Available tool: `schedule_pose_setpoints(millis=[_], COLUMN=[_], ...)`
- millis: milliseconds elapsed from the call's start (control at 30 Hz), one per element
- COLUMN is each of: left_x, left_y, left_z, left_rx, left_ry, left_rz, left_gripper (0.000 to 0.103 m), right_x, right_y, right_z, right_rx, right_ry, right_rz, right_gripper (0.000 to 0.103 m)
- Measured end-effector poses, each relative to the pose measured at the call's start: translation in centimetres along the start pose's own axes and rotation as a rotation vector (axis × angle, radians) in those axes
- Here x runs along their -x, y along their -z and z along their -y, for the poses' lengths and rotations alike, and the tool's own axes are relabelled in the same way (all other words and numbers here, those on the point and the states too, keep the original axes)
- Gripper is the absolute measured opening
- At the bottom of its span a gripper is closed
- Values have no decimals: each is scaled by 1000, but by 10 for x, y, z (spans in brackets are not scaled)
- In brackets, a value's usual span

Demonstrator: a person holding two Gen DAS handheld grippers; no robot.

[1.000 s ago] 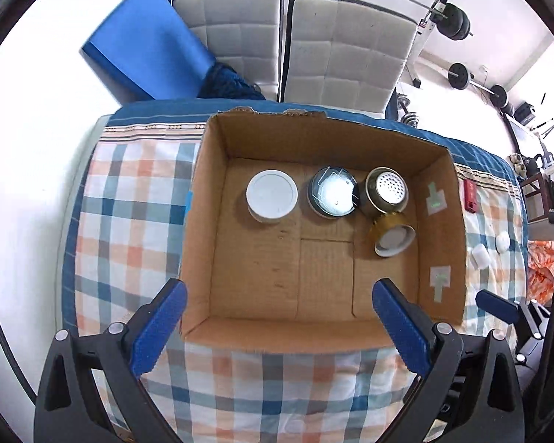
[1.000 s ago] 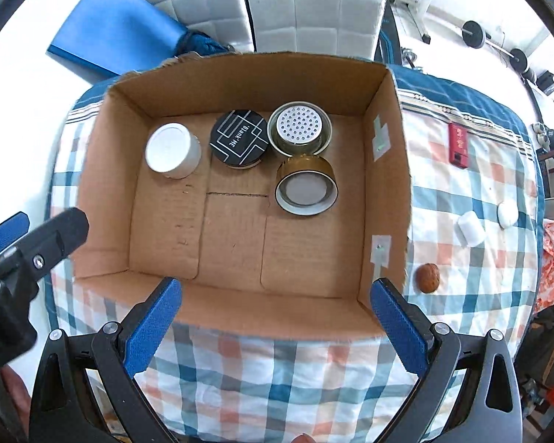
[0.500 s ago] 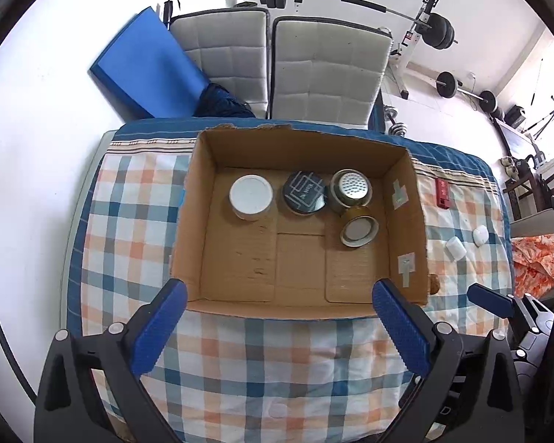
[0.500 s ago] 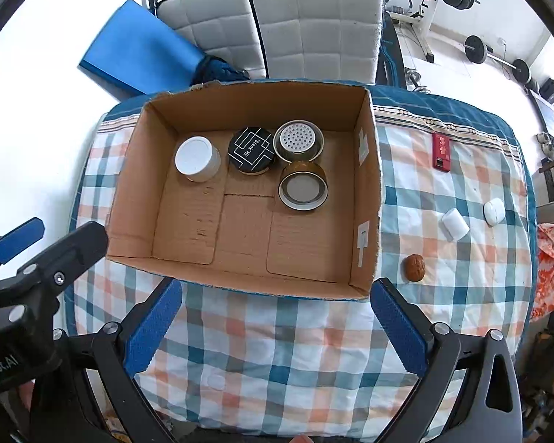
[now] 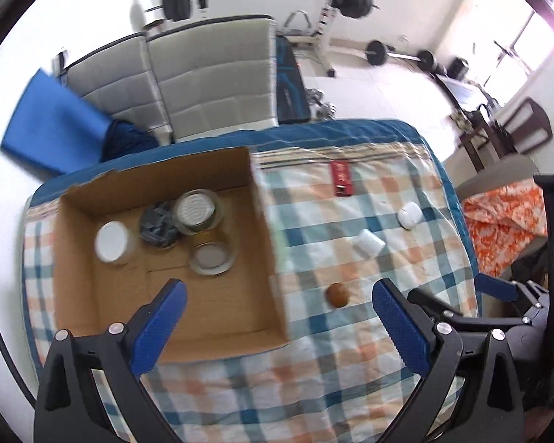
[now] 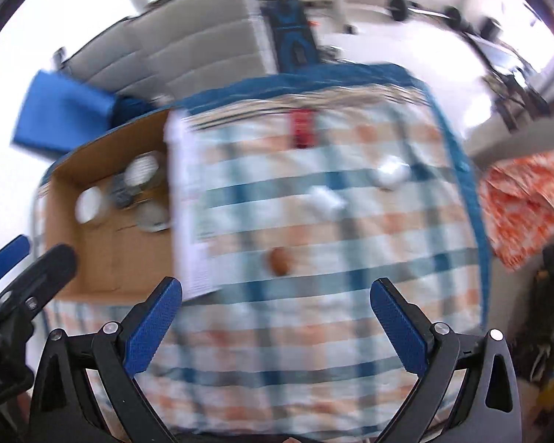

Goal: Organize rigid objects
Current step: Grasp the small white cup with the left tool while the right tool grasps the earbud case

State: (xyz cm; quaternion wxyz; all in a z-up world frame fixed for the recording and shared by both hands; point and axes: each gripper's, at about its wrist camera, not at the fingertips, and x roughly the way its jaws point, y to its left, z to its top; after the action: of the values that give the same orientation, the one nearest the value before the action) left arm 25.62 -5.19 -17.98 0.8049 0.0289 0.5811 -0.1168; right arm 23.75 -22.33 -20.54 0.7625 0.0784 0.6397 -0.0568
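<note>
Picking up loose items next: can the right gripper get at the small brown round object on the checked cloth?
Probably yes: the right gripper is open, and the brown round object lies alone on the cloth ahead.

Box [image 5: 92, 295]: we see matt brown corrugated cardboard.
Cloth [image 5: 314, 387]: soft checked fabric, slightly creased.
Tins [image 5: 210, 256]: we note glossy gold metal.
Pads [image 5: 158, 326]: textured blue.
</note>
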Motion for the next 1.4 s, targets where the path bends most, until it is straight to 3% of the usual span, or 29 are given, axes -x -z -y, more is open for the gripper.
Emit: schedule_pose_setpoints(millis=[167, 300, 367, 467, 500, 767, 833, 1000, 1200, 1400], left_x=[-59, -119, -143, -184, -196, -261, -270, -271, -271, -276], left_y=[-19, -33, -38, -43, -44, -44, -43, -42, -40, -40], left_z=[52, 75, 81, 87, 88, 99, 103, 104, 107, 99], left_rx=[-45, 38, 74, 148, 170, 280, 286, 259, 200, 263], left_ry=[5, 72, 81, 94, 97, 76, 73, 41, 14, 65], left_rz=[-91, -218, -255, -337, -364, -468, -485, -460, -462, -523], left_gripper=[103, 103, 96, 77, 72, 70, 42, 32, 32, 45], right_x=[-29, -66, -81, -108, -116, -178, -190, -220, -222, -227], right_y=[-27, -47, -55, -70, -76, -115, -123, -133, -130, -128], right_z=[78, 129, 145, 161, 164, 174, 171, 162, 143, 128], right_rx=[-108, -202, -227, -257, -261, -288, -294, -293, -154, -100], right_ry=[37, -4, -17, -34, -41, -103, -119, -117, -16, 33], right_rz=[-26, -62, -75, -99, -109, -184, -197, -245, -255, -283], right_gripper=[103, 103, 103, 100, 97, 75, 74, 63, 51, 51])
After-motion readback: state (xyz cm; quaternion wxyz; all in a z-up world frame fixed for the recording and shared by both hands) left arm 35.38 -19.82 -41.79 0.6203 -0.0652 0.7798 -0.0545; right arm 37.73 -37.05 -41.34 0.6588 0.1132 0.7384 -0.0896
